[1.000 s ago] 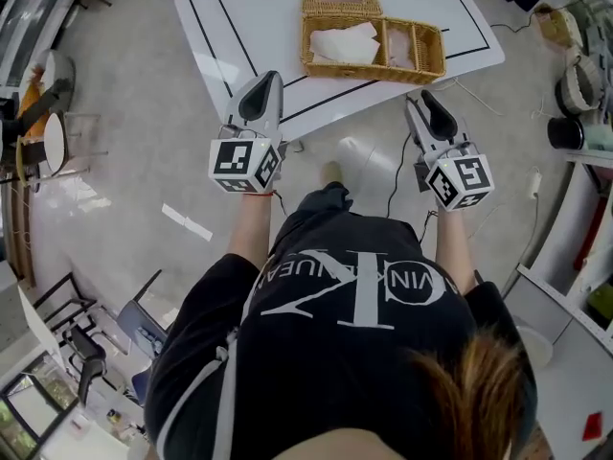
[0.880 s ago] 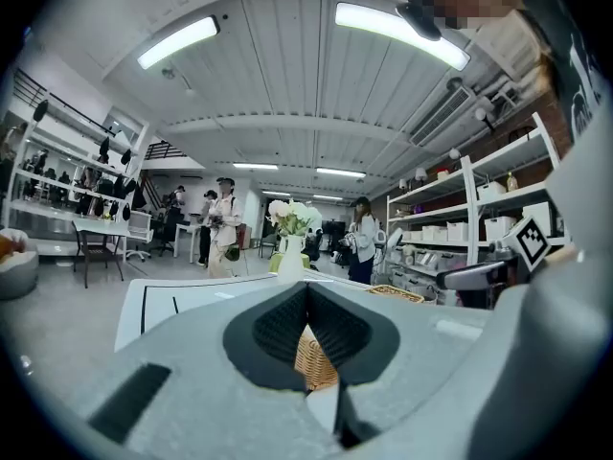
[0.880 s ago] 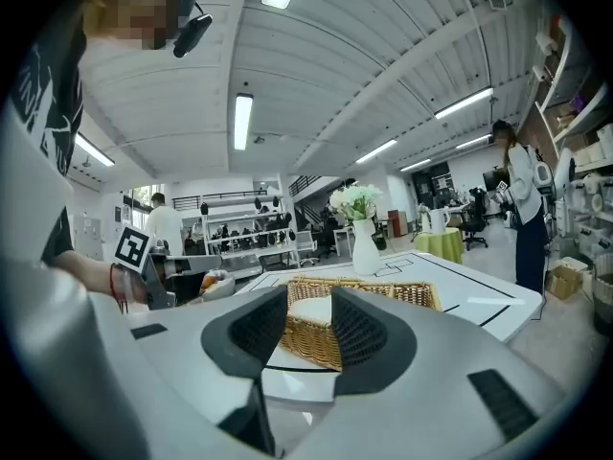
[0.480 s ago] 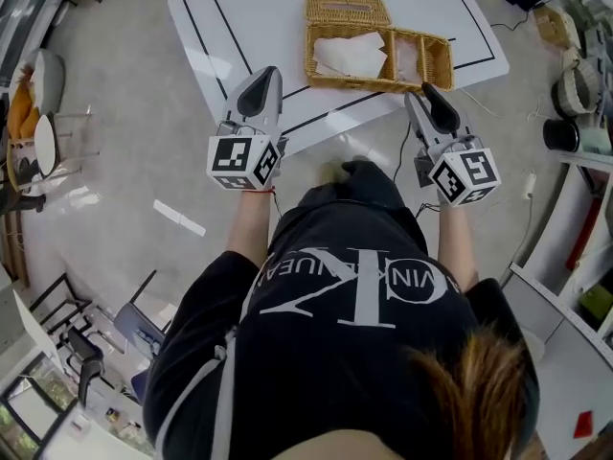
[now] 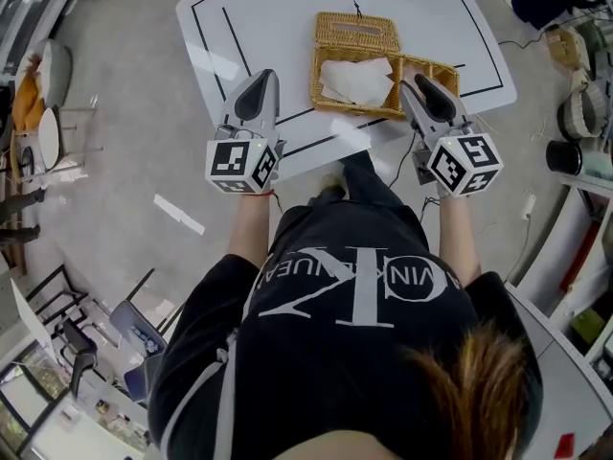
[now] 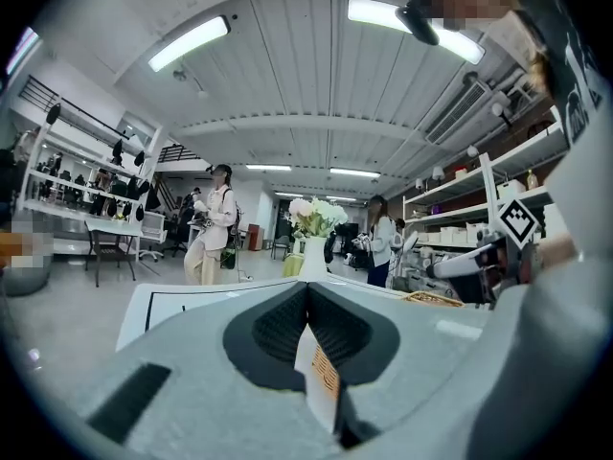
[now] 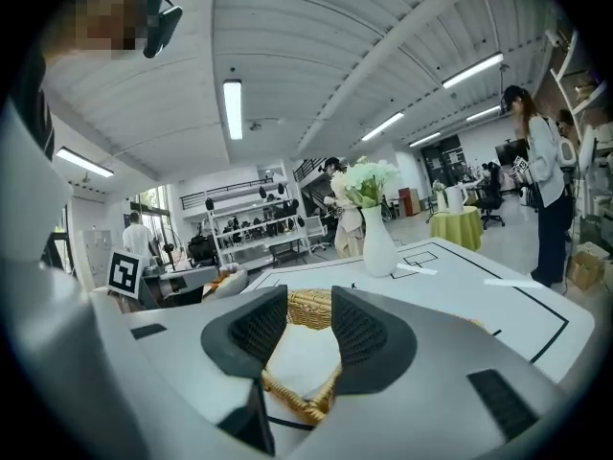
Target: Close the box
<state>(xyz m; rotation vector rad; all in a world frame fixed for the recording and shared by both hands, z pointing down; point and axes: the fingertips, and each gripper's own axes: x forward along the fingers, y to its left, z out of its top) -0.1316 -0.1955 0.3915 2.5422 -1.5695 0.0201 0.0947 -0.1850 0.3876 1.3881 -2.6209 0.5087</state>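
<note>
A wicker box (image 5: pixel 352 82) stands near the front edge of the white table (image 5: pixel 268 17), with white paper inside and its lid (image 5: pixel 356 32) lying open at the back. My right gripper (image 5: pixel 410 86) hangs over the box's right part and hides some of it; its jaws are open with nothing between them, and the box's corner (image 7: pixel 305 408) shows just beyond them. My left gripper (image 5: pixel 262 77) is over the table's front edge, left of the box and apart from it. In the left gripper view its jaws (image 6: pixel 306 290) meet at the tips, holding nothing.
A white vase with flowers (image 7: pixel 375 242) stands on the table behind the box. Black lines are marked on the tabletop. Shelving (image 5: pixel 584 113) with jars runs along the right, chairs and a small round table (image 5: pixel 48 132) stand at the left, and people walk in the background.
Both grippers have moved forward to the table. The right one went from short of the edge to over the box's right front; the left one now reaches the table's edge.
</note>
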